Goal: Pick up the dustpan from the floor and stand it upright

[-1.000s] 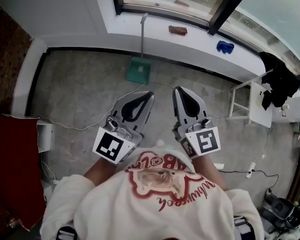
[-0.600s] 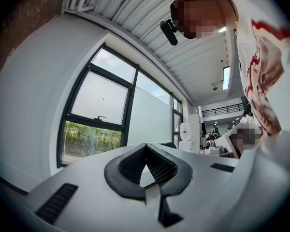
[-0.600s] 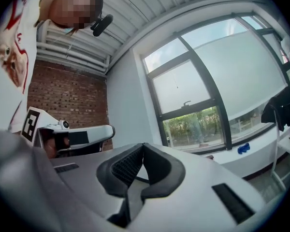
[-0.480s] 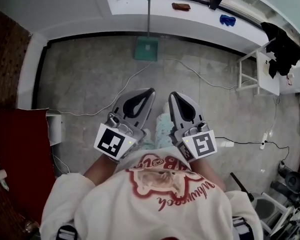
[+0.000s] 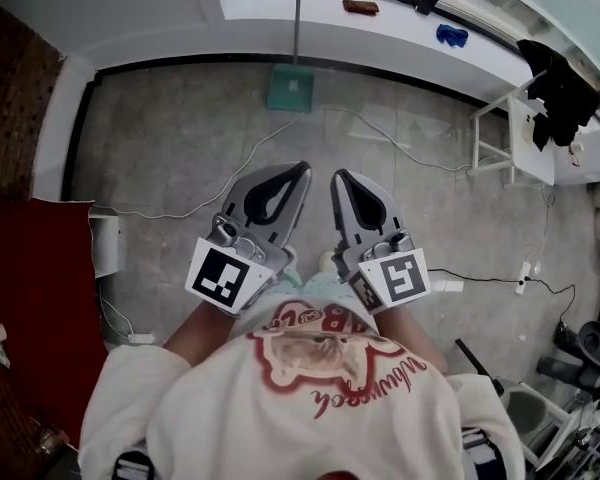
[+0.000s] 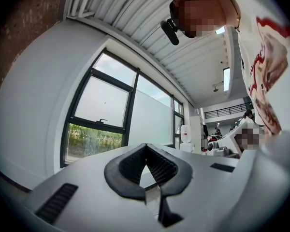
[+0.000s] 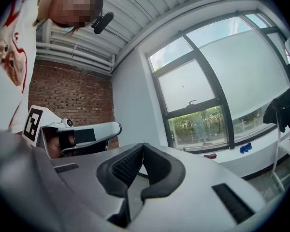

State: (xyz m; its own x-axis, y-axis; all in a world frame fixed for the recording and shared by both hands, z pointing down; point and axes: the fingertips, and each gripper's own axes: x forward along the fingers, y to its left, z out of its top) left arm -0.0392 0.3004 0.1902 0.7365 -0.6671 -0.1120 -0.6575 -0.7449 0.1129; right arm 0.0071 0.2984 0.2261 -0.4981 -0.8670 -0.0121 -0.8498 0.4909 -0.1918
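The green dustpan [image 5: 291, 88] rests on the grey floor at the foot of the far wall, and its long thin handle [image 5: 298, 23] runs up toward the window sill. My left gripper [image 5: 302, 171] and right gripper [image 5: 338, 178] are held side by side in front of my chest, well short of the dustpan and pointing level toward the window. The left gripper [image 6: 146, 146] has its tips together with nothing between them. So does the right gripper [image 7: 143, 146]. The dustpan appears in neither gripper view.
A white cable [image 5: 240, 173] trails across the floor between me and the dustpan. A red sheet [image 5: 30, 298] lies at the left. At the right stands a white frame table [image 5: 525, 133] with a dark garment [image 5: 558, 88]. A blue glove [image 5: 452, 35] and a brown object [image 5: 361, 7] lie on the sill.
The dustpan and wall have slid toward the top of the head view, so I now stand farther from them. Both grippers stay together and shut.
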